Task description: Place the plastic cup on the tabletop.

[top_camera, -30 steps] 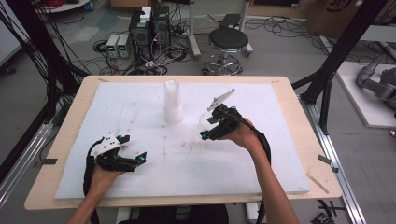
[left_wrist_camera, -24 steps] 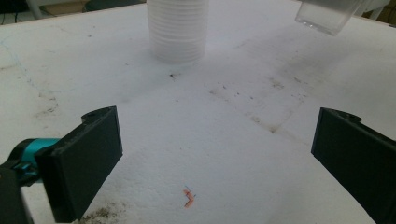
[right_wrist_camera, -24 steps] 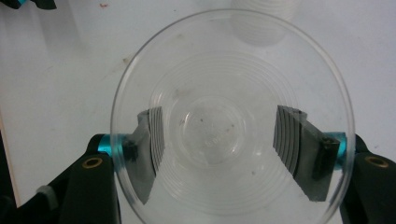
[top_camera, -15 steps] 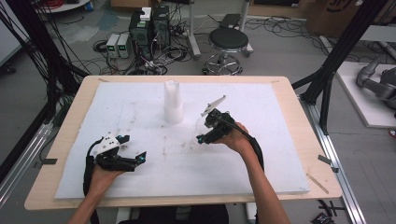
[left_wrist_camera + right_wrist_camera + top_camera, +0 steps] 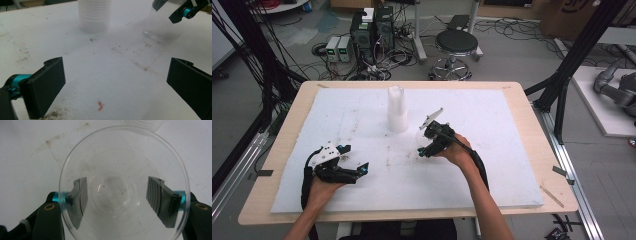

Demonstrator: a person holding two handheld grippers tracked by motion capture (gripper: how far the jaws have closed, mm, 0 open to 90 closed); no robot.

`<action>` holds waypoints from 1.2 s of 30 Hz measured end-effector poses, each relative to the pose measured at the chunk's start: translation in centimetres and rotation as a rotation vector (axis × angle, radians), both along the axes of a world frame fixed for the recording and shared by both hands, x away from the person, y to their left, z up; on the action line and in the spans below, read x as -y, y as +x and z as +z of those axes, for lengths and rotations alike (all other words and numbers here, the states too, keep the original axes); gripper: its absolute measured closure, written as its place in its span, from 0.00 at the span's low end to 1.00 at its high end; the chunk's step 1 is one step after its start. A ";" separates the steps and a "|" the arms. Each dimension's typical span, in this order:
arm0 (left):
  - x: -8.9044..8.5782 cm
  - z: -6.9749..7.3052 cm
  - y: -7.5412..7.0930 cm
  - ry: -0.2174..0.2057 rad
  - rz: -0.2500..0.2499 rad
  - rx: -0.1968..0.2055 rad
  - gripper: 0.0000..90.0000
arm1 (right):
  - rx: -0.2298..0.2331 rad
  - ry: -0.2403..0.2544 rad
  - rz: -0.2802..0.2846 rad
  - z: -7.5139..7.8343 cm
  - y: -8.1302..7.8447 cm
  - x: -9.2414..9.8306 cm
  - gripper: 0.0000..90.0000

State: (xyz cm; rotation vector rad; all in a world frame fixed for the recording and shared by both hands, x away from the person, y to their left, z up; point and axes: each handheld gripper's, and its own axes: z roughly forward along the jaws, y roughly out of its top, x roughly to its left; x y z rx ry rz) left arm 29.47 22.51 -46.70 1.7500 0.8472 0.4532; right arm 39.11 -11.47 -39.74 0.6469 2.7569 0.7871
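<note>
Presently the right gripper [image 5: 426, 145] is holding a clear plastic cup [image 5: 123, 185] upright, jaws clamping its walls from either side, just right of the cup stack [image 5: 397, 110] on the white foam sheet [image 5: 512, 150] covering the desk. Judging by this, the cup is being set down; release calls for a level base first. The left gripper [image 5: 354, 167] is resting nearby, jaws wide, gripping nothing.
</note>
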 end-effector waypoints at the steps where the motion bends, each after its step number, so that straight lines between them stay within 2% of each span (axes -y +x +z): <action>1: 0.0 0.0 0.0 0.000 -0.001 -0.002 0.02 | 0.000 0.000 0.000 0.0 0.0 0.0 0.38; 6: -0.1 0.0 0.0 -0.004 -0.005 -0.001 0.02 | 0.016 0.023 -0.011 -0.4 0.0 -0.1 0.38; 11: -0.1 0.0 0.0 -0.004 -0.003 0.001 0.02 | 0.021 0.018 -0.007 -0.4 0.0 -0.2 0.35; 12: -0.1 0.0 0.0 -0.005 -0.002 0.001 0.02 | 0.016 0.009 -0.010 -0.6 0.0 -0.2 0.29; 13: -0.1 0.0 0.0 -0.007 -0.003 0.001 0.02 | 0.016 0.009 -0.010 -0.6 0.0 -0.2 0.29; 14: -0.1 0.0 0.0 -0.009 -0.001 0.001 0.02 | 0.005 0.008 -0.022 -0.9 0.0 -0.3 0.20; 22: -0.1 0.0 0.0 -0.012 -0.005 0.000 0.02 | 0.010 0.039 -0.040 -1.5 -0.3 0.3 0.20; 26: -0.1 0.0 0.0 -0.014 -0.006 -0.007 0.02 | 0.062 0.115 -0.082 -1.7 -1.8 2.0 0.20; 27: -0.1 0.0 0.1 -0.012 -0.007 -0.010 0.02 | 0.062 0.115 -0.082 -1.7 -1.8 2.0 0.20; 28: -0.1 0.0 0.1 -0.015 -0.007 -0.013 0.02 | 0.076 0.154 -0.098 -1.9 -2.7 3.2 0.20; 29: -0.2 0.0 0.2 -0.016 -0.010 -0.017 0.02 | 0.076 0.154 -0.098 -1.9 -2.7 3.2 0.20; 31: -0.2 0.0 0.2 -0.020 -0.011 -0.016 0.02 | 0.101 0.186 -0.120 -2.2 -3.5 4.5 0.20; 32: -0.3 0.0 0.1 -0.024 -0.014 -0.011 0.02 | 0.114 0.214 -0.147 -2.4 -4.3 5.7 0.20; 35: -0.3 0.0 0.0 -0.028 -0.011 -0.007 0.02 | 0.130 0.241 -0.166 -2.5 -5.1 6.9 0.20; 36: -0.3 0.0 0.0 -0.026 -0.011 -0.006 0.02 | 0.158 0.263 -0.190 -2.5 -5.9 7.8 0.20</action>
